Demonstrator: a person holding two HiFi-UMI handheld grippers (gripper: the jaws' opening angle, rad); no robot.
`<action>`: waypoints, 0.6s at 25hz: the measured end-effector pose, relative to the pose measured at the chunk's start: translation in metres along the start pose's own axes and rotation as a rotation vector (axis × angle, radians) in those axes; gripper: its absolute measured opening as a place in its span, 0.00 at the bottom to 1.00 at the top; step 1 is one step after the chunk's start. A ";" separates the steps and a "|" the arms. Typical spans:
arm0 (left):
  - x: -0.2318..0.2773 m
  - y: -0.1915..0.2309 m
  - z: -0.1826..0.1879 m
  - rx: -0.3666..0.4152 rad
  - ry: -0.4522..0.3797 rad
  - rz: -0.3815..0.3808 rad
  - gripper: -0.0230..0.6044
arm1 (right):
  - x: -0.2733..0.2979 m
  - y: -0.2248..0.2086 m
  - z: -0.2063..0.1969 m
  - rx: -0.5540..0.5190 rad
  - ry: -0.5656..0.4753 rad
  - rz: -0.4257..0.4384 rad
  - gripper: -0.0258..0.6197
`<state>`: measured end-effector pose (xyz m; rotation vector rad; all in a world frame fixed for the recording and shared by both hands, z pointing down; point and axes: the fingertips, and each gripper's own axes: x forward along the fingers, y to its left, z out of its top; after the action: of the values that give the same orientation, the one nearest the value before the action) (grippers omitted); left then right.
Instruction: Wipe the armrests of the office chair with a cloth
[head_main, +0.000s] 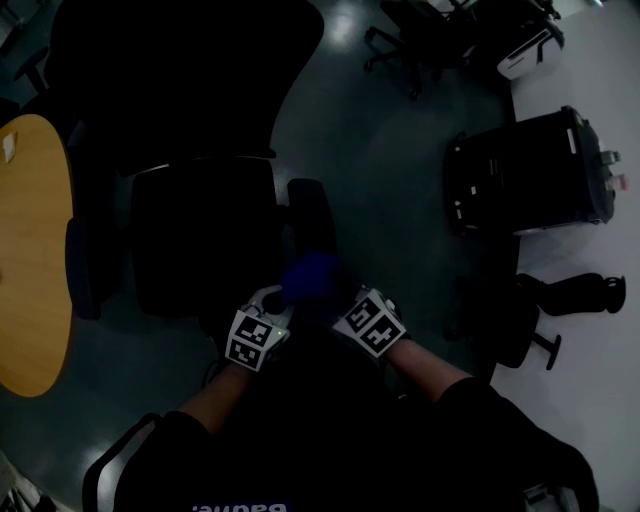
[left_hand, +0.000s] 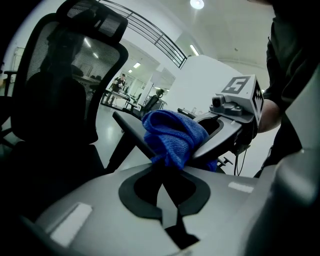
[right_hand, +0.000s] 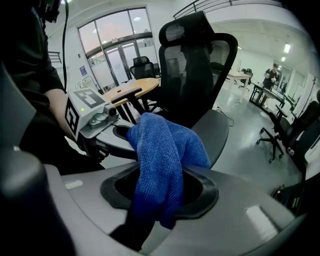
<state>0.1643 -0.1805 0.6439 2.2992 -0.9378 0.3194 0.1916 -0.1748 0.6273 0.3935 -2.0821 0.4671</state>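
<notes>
- Head view: the left gripper and the right gripper both point away from the person, and their tips converge on a bunched blue microfibre cloth.
- The cloth sits directly ahead of both grippers, over the near end of the black padded armrest. This armrest belongs to the black high-backed mesh office chair, whose seat lies ahead and to the left of the left gripper.
- A round wooden table top lies well off to the left of the left gripper. A black boxy case stands well ahead and to the right of the right gripper.
- Left gripper view: the jaws are drawn narrow and nip the lower fold of the cloth right at their tips.
- The right gripper faces in from the far right, its marker cube uppermost, and meets the same bundle. The armrest slants away under the cloth to the left, and the chair's mesh back rises further left.
- Right gripper view: the jaws are clamped on the cloth, which spills down between them in a thick fold.
- The left gripper sits just beyond to the left, against the far side of the cloth. The armrest pad lies right behind the cloth.
</notes>
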 end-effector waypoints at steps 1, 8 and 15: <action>-0.004 0.003 0.001 -0.004 -0.006 0.011 0.07 | -0.001 0.002 0.000 0.005 0.001 0.004 0.32; -0.062 0.034 0.008 -0.033 -0.071 0.115 0.07 | 0.010 0.035 0.032 0.032 -0.048 0.077 0.32; -0.153 0.075 0.018 -0.029 -0.120 0.272 0.07 | 0.028 0.081 0.096 -0.007 -0.140 0.158 0.32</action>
<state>0.0015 -0.1501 0.5979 2.1844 -1.3118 0.2808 0.0704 -0.1517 0.5896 0.2643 -2.2607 0.5383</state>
